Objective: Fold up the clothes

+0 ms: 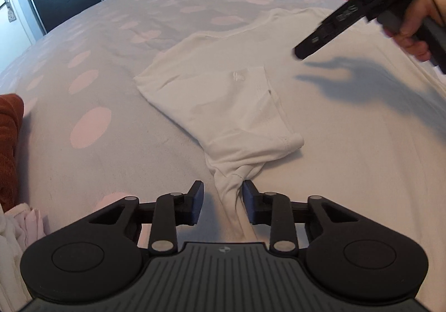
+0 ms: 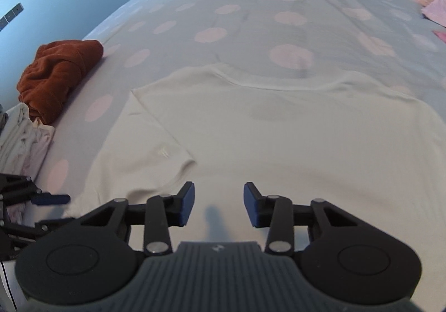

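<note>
Bunched white cloth runs straight between the fingers of the left gripper (image 1: pixel 222 200), a twisted corner of the white T-shirt (image 1: pixel 237 83) that rises from under the gripper's body and widens ahead of it. Its jaws stand apart with the cloth between them; the pads look close to the twist, but whether they pinch it I cannot tell.

From the left gripper the shirt lies dead ahead and off to the right, with one sleeve folded in over the body. The long axis of that folded part runs away from the gripper, up the bed (image 1: pixel 83 66).

Ahead and to the right, the right gripper (image 1: pixel 299 54) hangs above the shirt, held by a hand (image 1: pixel 412 33). In its own view its jaws are wide and hold nothing, with flat shirt directly below and ahead, the neckline at the far edge.

By my judgement the left gripper is nearer the gathered corner, so any pull or fold along the shirt's length turns on it. The right is placed over the open right half.
</note>
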{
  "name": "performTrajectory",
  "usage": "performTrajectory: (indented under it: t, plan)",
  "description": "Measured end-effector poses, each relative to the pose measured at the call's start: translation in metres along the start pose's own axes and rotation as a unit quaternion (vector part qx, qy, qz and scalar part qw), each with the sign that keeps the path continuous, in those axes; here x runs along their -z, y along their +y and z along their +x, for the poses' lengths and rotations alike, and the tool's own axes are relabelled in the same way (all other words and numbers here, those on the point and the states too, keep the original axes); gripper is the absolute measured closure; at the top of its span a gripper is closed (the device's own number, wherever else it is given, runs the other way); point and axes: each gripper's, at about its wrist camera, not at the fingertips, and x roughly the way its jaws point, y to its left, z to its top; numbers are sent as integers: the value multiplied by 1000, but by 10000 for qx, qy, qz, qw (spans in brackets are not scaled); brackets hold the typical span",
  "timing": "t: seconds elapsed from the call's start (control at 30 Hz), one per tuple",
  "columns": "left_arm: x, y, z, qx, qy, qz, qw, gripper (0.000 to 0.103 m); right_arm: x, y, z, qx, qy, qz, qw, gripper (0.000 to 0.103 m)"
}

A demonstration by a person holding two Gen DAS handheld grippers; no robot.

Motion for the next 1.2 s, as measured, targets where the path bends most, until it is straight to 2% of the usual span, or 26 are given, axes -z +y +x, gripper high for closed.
performTrajectory:
  t: [0.03, 0.1, 0.13, 0.2, 0.37, 0.47, 0.57, 0.63, 0.67, 0.73, 0.83, 0.93, 1.03, 1.2]
  plan:
    - [0, 0, 0, 7, -11, 49, 10000, 89, -2, 7, 8, -46, 14, -27, 10000, 61]
    - [1, 1, 2, -58, 51, 52, 10000, 96, -5, 21, 23, -121, 35, -93, 9999, 61]
    - [2, 2, 3, -75, 102, 24, 9999, 97, -5, 26, 30, -129, 47, -136, 9998, 62]
    - [6, 7, 4, -112, 182, -24, 9998, 98, -4, 34, 43, -94, 112, -246, 9996, 76]
    - [11, 12, 2, -45, 267, -67, 9996, 98, -3, 44, 51, 186, 214, -618, 9977, 79]
    - [6, 16, -1, -36, 386, -216, 9990, 97, -4, 33, 39, 316, 241, -501, 9980, 79]
    - [-1, 14, -13, -13, 194, -378, 9991, 86, -6, 6, 10, 347, 91, -166, 9992, 76]
    - [-8, 11, -23, 13, 1, -424, 9991, 76, -8, -13, -9, 367, -9, 58, 9993, 70]
    - [-13, 8, -27, 28, -84, -437, 9990, 74, -9, -22, -18, 376, -59, 170, 9991, 68]
    - [-24, 4, -31, 51, -206, -492, 9986, 67, -8, -50, -43, 543, -189, 392, 9976, 68]
    - [-40, -2, -31, 55, -301, -652, 9974, 64, 0, -105, -85, 963, -380, 811, 9913, 71]
    - [-54, -7, -28, 57, -270, -824, 9962, 64, 18, -166, -131, 1294, -682, 1506, 9777, 72]
    - [-66, -9, -21, 31, -171, -998, 9949, 63, 43, -221, -170, 1557, -947, 2237, 9575, 71]
    - [-82, -8, -9, 70, -96, -1515, 9884, 63, 87, -282, -191, 1467, -914, 3177, 9323, 61]
